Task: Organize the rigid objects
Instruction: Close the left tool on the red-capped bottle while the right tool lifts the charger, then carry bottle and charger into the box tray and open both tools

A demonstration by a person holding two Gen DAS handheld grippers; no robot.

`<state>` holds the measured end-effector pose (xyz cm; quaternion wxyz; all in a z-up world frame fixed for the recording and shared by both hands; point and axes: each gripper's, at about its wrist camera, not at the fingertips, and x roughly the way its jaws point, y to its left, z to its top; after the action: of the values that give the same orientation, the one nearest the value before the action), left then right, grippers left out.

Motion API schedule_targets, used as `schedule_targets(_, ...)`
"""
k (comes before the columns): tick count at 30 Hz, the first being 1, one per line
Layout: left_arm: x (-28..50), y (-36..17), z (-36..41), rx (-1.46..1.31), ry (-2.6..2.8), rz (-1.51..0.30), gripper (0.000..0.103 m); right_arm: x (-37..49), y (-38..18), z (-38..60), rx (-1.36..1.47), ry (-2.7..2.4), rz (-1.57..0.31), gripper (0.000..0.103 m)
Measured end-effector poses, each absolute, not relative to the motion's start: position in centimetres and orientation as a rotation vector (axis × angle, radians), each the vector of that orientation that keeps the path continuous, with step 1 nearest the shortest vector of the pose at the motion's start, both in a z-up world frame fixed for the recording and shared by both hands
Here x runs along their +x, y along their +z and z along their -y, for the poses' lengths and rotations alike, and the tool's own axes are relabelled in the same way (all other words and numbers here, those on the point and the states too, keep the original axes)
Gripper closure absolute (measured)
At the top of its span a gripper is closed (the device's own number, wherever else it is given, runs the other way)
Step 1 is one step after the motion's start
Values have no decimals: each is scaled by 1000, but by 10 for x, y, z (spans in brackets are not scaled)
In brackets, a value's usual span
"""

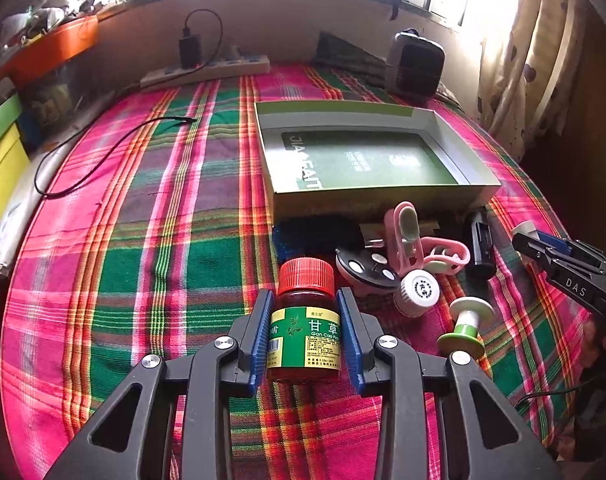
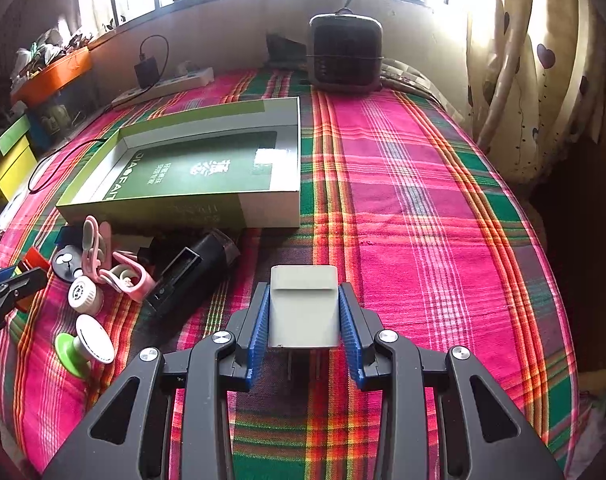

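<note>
My left gripper [image 1: 305,300] is shut on a brown medicine bottle [image 1: 305,332] with a red cap and green label, held above the plaid cloth. My right gripper [image 2: 304,294] is shut on a grey plug adapter [image 2: 304,312], prongs pointing down. An open green box [image 1: 367,156] lies ahead; it also shows in the right wrist view [image 2: 199,168]. In front of it lie pink clips [image 1: 415,240], a black disc [image 1: 365,268], a white cap [image 1: 417,292], a green-and-white spool [image 1: 465,330] and a black torch [image 1: 481,246]. The right gripper appears at the left view's right edge [image 1: 543,252].
A dark speaker-like box [image 2: 345,52] stands at the back by the wall. A power strip [image 1: 207,70] with a charger and a black cable [image 1: 103,156] lie at the back left. Yellow and green boxes [image 1: 3,152] stand at the left. A curtain [image 2: 523,80] hangs at the right.
</note>
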<state>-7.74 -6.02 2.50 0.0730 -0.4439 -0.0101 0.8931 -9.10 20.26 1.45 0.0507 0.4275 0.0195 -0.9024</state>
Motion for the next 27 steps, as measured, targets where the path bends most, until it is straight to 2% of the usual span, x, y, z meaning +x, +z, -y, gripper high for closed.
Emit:
schedule_targets(14, -98, 59, 59, -1248, 2715, 36, 72, -102, 50, -194, 1198, -2701, -62, 68)
schedule_targets(27, -158, 65, 45, -1236, 2697, 44, 72, -157, 59, -177, 1193, -2641, -67, 68)
